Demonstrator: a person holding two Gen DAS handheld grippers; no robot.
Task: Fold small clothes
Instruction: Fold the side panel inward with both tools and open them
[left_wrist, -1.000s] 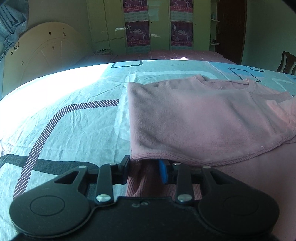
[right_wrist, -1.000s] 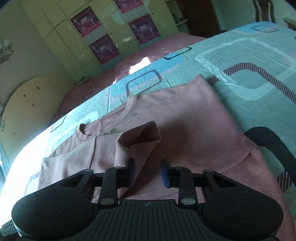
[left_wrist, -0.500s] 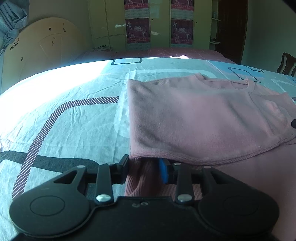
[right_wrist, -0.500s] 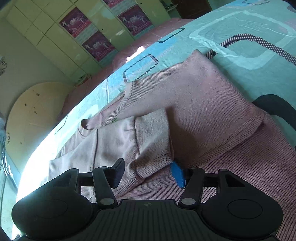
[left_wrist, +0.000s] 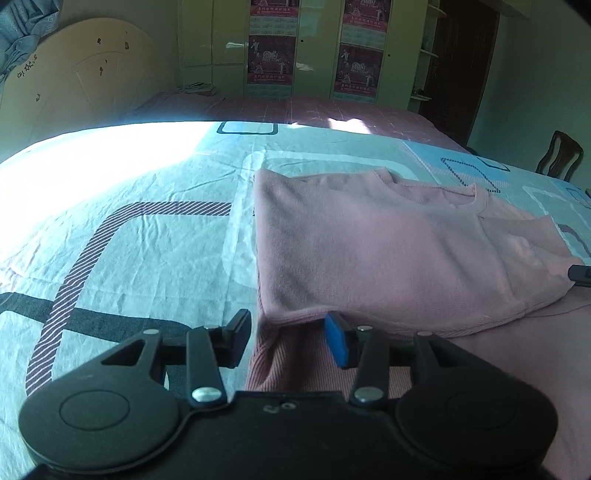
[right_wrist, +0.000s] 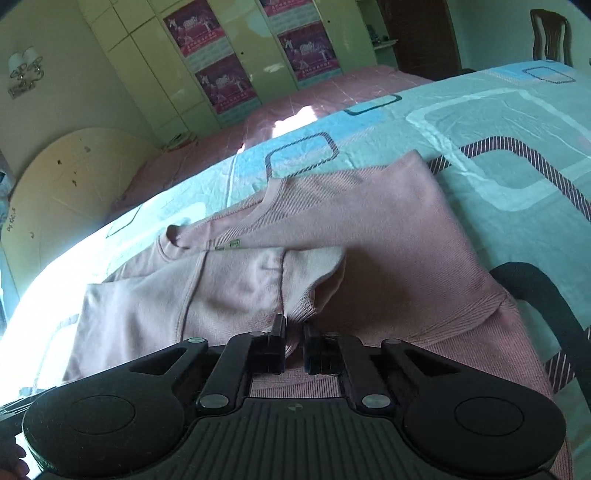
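A pink sweater (left_wrist: 388, 251) lies partly folded on a bed (left_wrist: 140, 236) covered with a turquoise patterned sheet, its neckline toward the far side of the bed and its ribbed hem toward the cameras. One side of the sweater is folded over the body, leaving a straight edge along the sheet.

The left tool (left_wrist: 288, 338) hangs low over the sweater's near left corner. Its jaws are opening, released from the cloth; the ribbed hem and the folded edge lie between and just beyond the black finger and the blue pad, neither of which presses on the fabric.

At the sweater's other side, the right tool (right_wrist: 293, 341) is clenched on the ribbed cuff of a sleeve (right_wrist: 299, 306), which is doubled back across the sweater's body. The cuff bunches up between the two nearly closed fingers, and the rest of the sleeve runs away from the tool toward the neckline.

Beyond the bed stand a pale headboard (left_wrist: 74, 85), a green wardrobe (left_wrist: 306, 48) with posters on its doors, and a dark wooden chair (left_wrist: 559, 157) at the right.
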